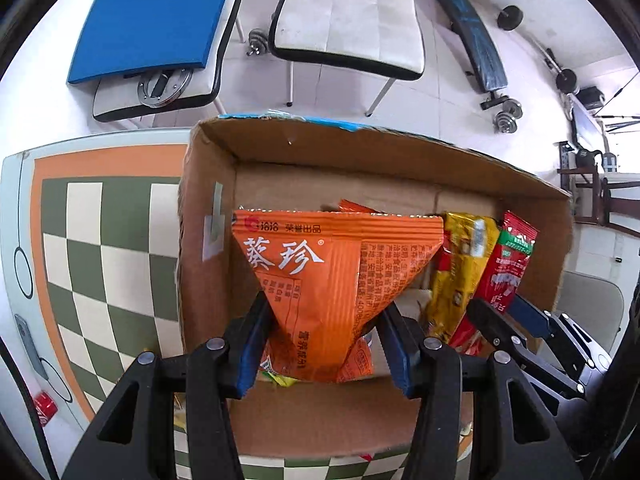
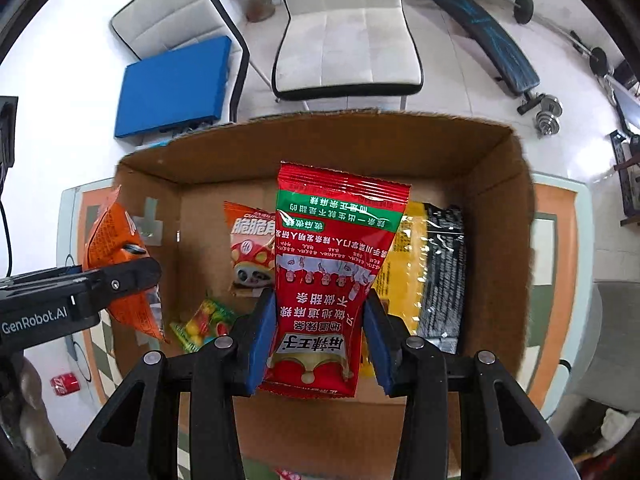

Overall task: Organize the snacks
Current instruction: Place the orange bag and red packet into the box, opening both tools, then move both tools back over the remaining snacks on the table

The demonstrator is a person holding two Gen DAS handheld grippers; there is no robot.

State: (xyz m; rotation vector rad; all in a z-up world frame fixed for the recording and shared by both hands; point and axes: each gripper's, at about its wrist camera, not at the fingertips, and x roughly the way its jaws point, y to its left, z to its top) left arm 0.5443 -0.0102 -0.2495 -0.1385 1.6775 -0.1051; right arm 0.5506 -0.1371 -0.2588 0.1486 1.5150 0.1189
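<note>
Your left gripper (image 1: 324, 344) clamps the orange packet (image 1: 320, 276), your right gripper (image 2: 320, 344) the red packet (image 2: 332, 276); both hang over the cardboard box (image 2: 500, 208), unreleased, with several snacks already below the fingers.

Both wrist cams look steeply down, close over the open brown cardboard box (image 1: 400, 152) (image 2: 320, 140); both share its interior, white chairs behind.

White chair (image 1: 352, 20) on pale tiled floor (image 1: 440, 92), beyond table. Second chair (image 1: 160, 92) to its left, blue pad (image 1: 148, 28) on seat, round metal disc (image 1: 163, 86) just below pad. Dumbbell (image 1: 508, 114) on floor at right, beside foot of dark sit-up bench (image 1: 472, 36). Checkered green-and-cream mat (image 1: 100, 248), orange border, on table. Red can (image 2: 64, 383) lying near mat corner.
</note>
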